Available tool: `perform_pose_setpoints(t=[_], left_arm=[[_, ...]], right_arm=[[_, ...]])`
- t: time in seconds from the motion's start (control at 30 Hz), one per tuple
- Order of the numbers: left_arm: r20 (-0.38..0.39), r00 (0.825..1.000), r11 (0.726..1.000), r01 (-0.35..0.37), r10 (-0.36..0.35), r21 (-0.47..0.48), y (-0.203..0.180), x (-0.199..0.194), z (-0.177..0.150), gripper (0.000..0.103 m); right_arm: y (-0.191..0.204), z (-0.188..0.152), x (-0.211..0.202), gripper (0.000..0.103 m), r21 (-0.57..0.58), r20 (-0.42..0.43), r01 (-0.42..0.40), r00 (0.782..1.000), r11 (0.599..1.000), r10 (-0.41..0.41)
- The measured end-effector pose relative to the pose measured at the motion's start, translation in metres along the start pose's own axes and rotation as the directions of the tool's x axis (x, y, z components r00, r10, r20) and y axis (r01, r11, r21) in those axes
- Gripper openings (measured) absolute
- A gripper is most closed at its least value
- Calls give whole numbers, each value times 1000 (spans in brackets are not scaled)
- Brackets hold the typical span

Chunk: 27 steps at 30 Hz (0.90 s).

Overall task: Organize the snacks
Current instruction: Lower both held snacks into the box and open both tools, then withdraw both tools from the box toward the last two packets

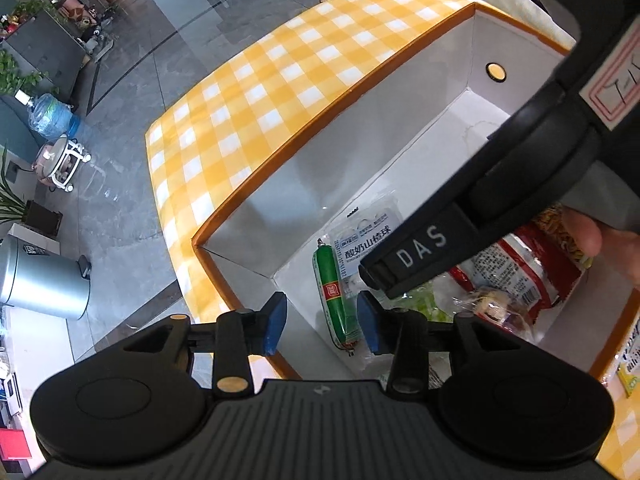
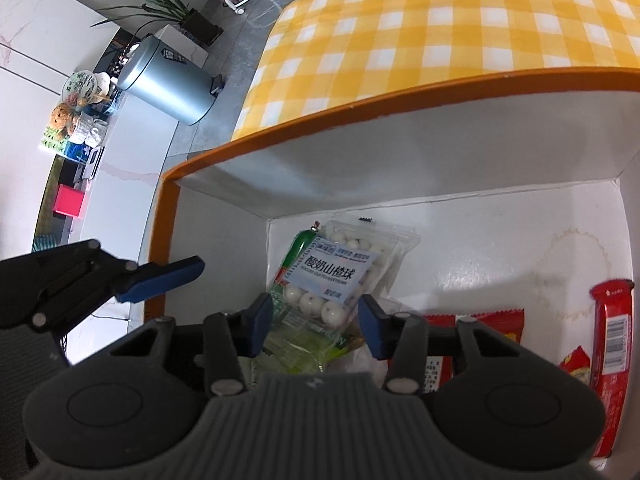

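Below the left tool (image 1: 322, 322), green sausage (image 1: 334, 292) lies unheld.

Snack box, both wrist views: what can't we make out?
- Left wrist view: the right tongs' body crosses the box, hiding much of the floor and part of the red packets.
- Right wrist view: the red bar is cut by the frame edge; the green packet sits partly behind the right tongs.
- Print on the red packets is too small to read in either view.

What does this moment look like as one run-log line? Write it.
stage: snacks in box | left gripper: open, above green sausage | right gripper: open, above bag of white balls
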<state>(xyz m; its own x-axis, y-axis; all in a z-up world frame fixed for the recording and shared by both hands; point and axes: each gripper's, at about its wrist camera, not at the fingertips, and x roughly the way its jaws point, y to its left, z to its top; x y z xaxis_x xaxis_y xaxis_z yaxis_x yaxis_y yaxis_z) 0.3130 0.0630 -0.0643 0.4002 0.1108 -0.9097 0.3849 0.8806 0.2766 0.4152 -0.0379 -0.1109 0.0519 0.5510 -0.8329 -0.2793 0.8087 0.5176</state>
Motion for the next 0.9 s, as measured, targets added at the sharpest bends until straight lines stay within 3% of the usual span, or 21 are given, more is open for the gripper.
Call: perform_pose_setpoints(t=[0.17,0.27,0.57,0.77,0.9], left_arm=[[19,1000,1000,7,-7,3,-4,-12,-3,50],[27,1000,1000,9,-8,-10,-7,-21,-6,50],[101,993,990,70,-58,-118,-10,-63,-18,50],[200,977,970,118,-75,-211,-17,-99,-40,50],[268,960,954,153,-82,-256,-29,-120,-61,52]], right_arm=[[4,-3,-15,27,-12,18,26,999,1000,-26],[6,-5,-27,24,-18,32,48,998,999,-47],[17,-31,-66,24,-68,82,145,987,987,-139],[32,-69,-107,24,-132,184,182,970,974,-156],[45,-104,-136,24,-184,279,233,944,955,-176]])
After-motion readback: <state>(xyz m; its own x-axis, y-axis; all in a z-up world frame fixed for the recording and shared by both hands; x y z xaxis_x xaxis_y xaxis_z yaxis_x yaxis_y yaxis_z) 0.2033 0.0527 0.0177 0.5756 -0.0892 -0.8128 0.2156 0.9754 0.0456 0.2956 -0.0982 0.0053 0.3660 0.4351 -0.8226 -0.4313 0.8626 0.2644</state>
